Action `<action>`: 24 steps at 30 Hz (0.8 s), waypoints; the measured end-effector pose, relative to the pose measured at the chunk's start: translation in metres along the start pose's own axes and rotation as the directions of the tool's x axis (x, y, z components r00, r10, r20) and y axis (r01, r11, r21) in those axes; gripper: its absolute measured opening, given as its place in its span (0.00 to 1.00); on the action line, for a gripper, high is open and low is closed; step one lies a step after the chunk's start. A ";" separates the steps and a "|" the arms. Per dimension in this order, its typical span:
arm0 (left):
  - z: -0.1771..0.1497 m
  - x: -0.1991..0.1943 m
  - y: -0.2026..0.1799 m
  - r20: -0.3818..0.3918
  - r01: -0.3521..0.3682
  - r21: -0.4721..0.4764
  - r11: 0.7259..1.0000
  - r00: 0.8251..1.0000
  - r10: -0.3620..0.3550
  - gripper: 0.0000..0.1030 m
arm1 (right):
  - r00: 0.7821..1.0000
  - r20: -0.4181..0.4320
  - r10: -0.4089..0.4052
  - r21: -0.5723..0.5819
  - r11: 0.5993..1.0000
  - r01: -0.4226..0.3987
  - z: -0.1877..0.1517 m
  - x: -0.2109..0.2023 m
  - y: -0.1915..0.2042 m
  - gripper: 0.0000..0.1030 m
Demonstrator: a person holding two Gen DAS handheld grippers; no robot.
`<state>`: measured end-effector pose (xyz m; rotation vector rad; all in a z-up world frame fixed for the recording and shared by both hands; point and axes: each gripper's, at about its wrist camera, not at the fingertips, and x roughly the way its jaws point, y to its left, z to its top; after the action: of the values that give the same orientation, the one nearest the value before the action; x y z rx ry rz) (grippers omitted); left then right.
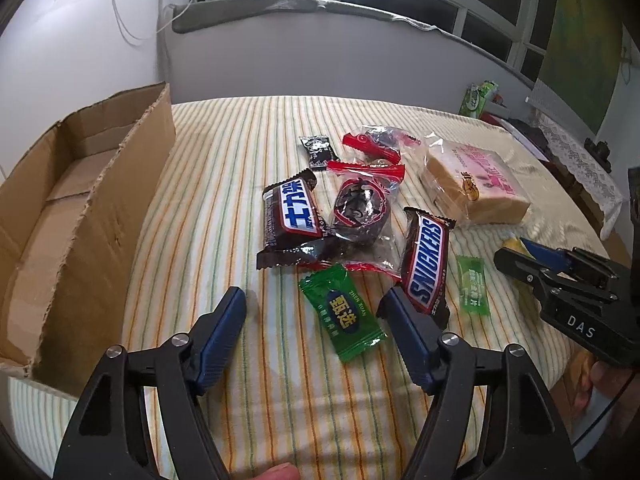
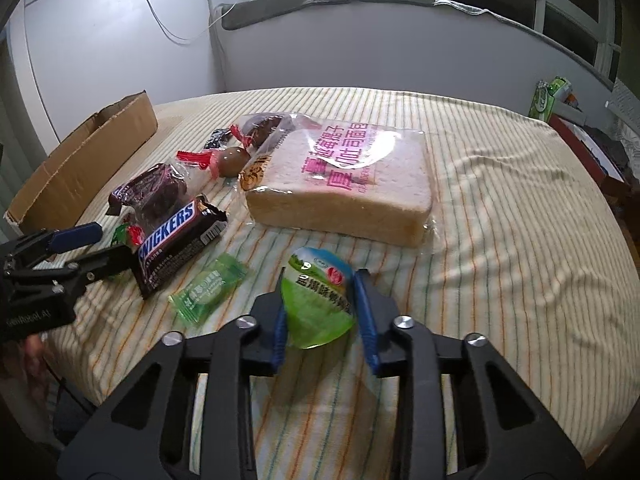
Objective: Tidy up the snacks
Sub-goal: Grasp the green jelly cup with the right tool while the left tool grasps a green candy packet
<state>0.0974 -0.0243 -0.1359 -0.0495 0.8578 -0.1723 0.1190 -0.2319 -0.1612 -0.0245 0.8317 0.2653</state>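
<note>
Left wrist view shows me my left claw (image 1: 312,300) with its two blue pads spread apart, and between them lies a dark green candy (image 1: 343,316) flat on the striped cloth (image 1: 224,184); the pads do not press on it, so I call this claw open, with nothing held. Just beyond the right pad lies the Snickers bar (image 1: 426,260), its near end almost at the pad tip. Beyond the claw, further away, I see a second chocolate bar with a blue label (image 1: 292,214), a clear packet with red ends (image 1: 362,206) and a small black packet (image 1: 319,152). To the left of the claw stands the cardboard box (image 1: 80,216), open on top, well apart from the snacks. To the right of the claw, near the Snickers bar, lies a pale green sachet (image 1: 473,285), and far right beyond it is the wrapped bread (image 1: 476,184). In the right wrist view my right claw (image 2: 320,284) has its blue pads pressed on both sides of a green jelly cup (image 2: 318,304), so it is gripping this cup. The bread (image 2: 344,176) sits just beyond this claw, and the pale green sachet (image 2: 208,294) lies to its left.
</note>
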 end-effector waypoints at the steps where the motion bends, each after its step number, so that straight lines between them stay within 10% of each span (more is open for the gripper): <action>1: 0.001 -0.001 0.002 -0.003 0.000 -0.005 1.000 1.000 0.000 0.69 | 1.000 0.000 -0.002 -0.005 1.000 0.002 0.000 0.000 0.001 0.29; 9: 0.000 0.002 0.001 -0.008 -0.016 -0.001 1.000 1.000 0.016 0.64 | 1.000 0.016 -0.004 -0.005 1.000 0.004 -0.003 -0.003 0.001 0.28; 16: 0.002 0.003 -0.002 -0.010 -0.019 0.024 1.000 1.000 0.019 0.08 | 0.999 0.030 0.011 0.017 1.000 -0.011 -0.006 -0.008 -0.002 0.28; 24: 0.001 -0.007 0.001 0.008 0.003 0.010 1.000 1.000 -0.003 0.05 | 0.999 0.049 0.007 0.023 1.000 -0.008 -0.006 -0.017 -0.001 0.28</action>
<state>0.0940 -0.0224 -0.1297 -0.0426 0.8489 -0.1792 0.1044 -0.2375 -0.1530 0.0072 0.7859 0.2623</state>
